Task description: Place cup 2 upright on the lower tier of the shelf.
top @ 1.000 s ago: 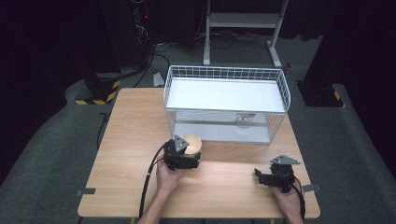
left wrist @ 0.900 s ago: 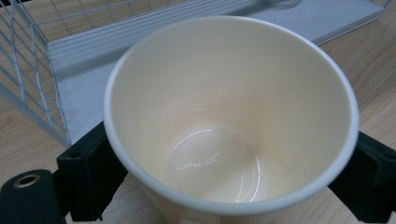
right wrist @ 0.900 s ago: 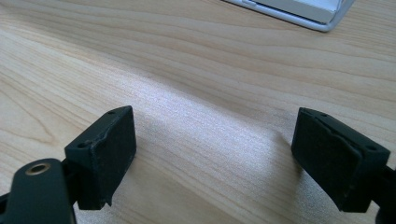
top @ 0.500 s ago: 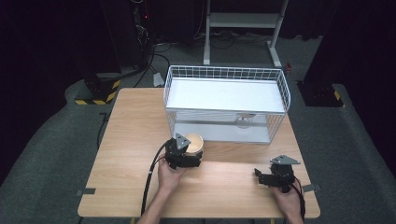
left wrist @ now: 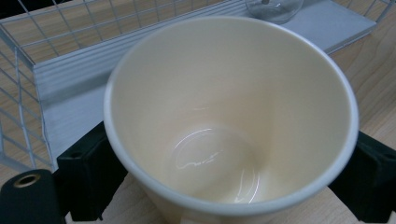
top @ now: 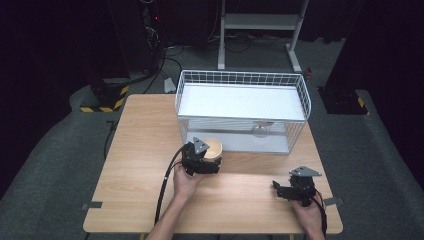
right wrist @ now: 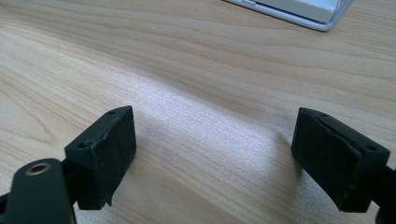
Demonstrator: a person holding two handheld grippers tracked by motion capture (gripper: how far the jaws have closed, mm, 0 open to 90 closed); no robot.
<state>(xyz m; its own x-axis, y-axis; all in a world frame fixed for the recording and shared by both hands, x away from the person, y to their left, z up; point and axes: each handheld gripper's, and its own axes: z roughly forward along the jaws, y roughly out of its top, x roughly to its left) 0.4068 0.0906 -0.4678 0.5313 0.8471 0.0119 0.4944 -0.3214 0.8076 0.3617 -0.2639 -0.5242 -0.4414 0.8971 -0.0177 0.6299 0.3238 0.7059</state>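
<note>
A cream cup (left wrist: 231, 116) is clamped by the left gripper (top: 206, 161) on the wooden table (top: 140, 150), just before the white wire basket (top: 240, 107). The right gripper (top: 296, 190) is held agape, well apart.

Wire basket (top: 300, 95) blocking far-centre of table (top: 140, 150). Bare wood left of basket, plus whole near strip. Cup (top: 214, 148) just beside basket's near-left corner, tight gap there. Glass item (top: 260, 130) near basket's front wall.
</note>
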